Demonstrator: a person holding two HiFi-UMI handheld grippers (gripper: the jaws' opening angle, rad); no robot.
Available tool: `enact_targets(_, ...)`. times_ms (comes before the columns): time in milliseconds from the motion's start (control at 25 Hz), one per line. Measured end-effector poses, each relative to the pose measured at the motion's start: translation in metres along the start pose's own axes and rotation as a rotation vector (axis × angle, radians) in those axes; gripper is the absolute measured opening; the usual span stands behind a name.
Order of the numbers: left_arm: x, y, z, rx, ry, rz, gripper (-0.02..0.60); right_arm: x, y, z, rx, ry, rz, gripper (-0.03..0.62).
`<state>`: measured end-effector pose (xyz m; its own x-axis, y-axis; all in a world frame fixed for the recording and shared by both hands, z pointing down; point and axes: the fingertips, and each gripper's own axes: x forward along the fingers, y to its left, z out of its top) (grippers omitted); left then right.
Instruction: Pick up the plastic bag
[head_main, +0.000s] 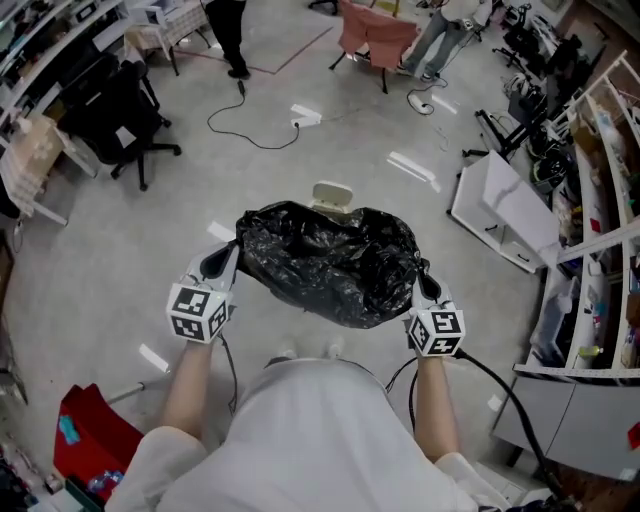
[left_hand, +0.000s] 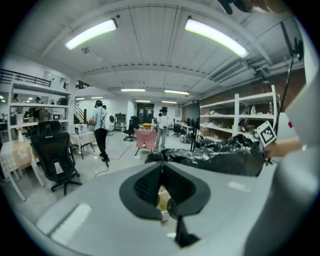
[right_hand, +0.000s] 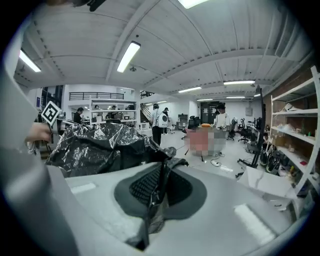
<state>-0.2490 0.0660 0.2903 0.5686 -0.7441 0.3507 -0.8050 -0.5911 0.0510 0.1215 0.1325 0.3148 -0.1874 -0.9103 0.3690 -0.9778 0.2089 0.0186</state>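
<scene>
A crumpled black plastic bag (head_main: 330, 262) hangs in the air over the floor, stretched between my two grippers. My left gripper (head_main: 232, 254) is shut on the bag's left edge. In the left gripper view the jaws (left_hand: 161, 165) meet, and the bag (left_hand: 220, 156) runs off from their tip to the right. My right gripper (head_main: 421, 276) is shut on the bag's right edge. The right gripper view shows black film pinched between the closed jaws (right_hand: 161, 172), with the bag (right_hand: 100, 147) bulging to the left.
A beige, lid-like object (head_main: 332, 194) sits on the floor just beyond the bag. A black office chair (head_main: 125, 110) stands far left, a white cabinet (head_main: 500, 212) and shelves (head_main: 600, 190) at the right, a red container (head_main: 90, 440) near left. A cable (head_main: 255, 130) lies on the floor.
</scene>
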Motion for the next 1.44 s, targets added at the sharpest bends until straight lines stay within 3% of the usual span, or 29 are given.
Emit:
enact_targets(760, -0.003, -0.028, -0.002, -0.014, -0.011, 0.046, 0.005, -0.012, -0.008, 0.001, 0.016, -0.035, 0.095, 0.000)
enact_targets(1440, -0.003, -0.040, 0.003, 0.014, -0.011, 0.040, 0.005, -0.015, -0.020, 0.006, 0.017, -0.067, 0.083, 0.000)
